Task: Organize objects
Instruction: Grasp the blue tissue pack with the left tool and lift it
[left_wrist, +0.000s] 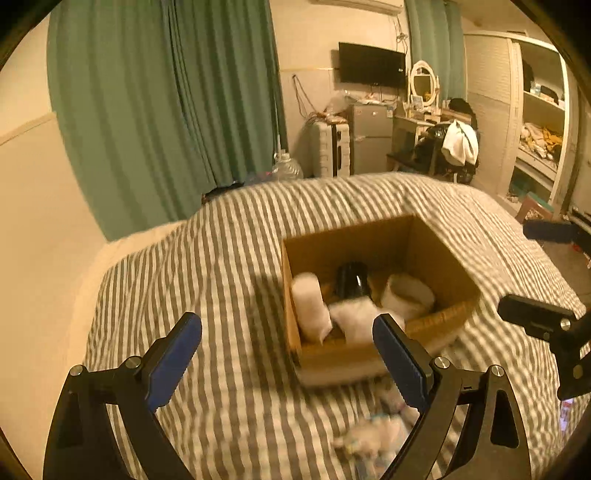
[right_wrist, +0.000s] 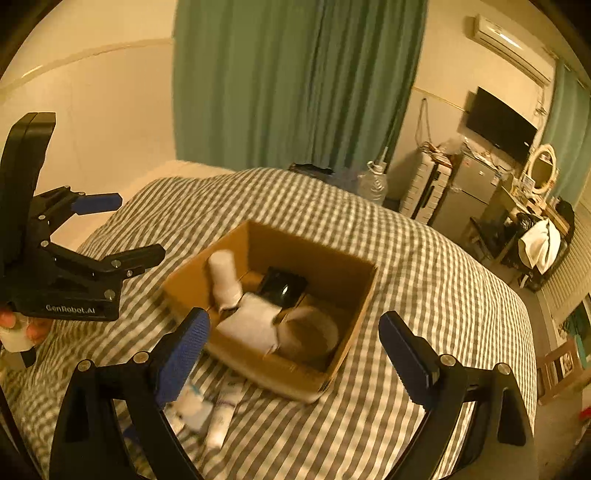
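Observation:
An open cardboard box (left_wrist: 439, 251) (right_wrist: 343, 291) sits on the striped bed. Inside are a white bottle (left_wrist: 310, 306) (right_wrist: 225, 277), a black object (left_wrist: 351, 280) (right_wrist: 282, 286), a white packet (left_wrist: 356, 317) (right_wrist: 253, 323) and a round white roll (left_wrist: 408, 295) (right_wrist: 310, 332). My left gripper (left_wrist: 288, 362) (right_wrist: 129, 232) is open and empty, just short of the box's near left corner. My right gripper (right_wrist: 295, 354) (left_wrist: 532, 273) is open and empty over the box's near edge. Small white packets (left_wrist: 376, 435) (right_wrist: 207, 410) lie on the bed in front of the box.
The bed (left_wrist: 221, 258) has a grey-and-white striped cover. Green curtains (left_wrist: 166, 92) hang behind it. A water jug (left_wrist: 286, 166), fridge (left_wrist: 371, 138), TV (left_wrist: 371, 62), cluttered desk and shelves (left_wrist: 539, 122) stand beyond the bed's far side.

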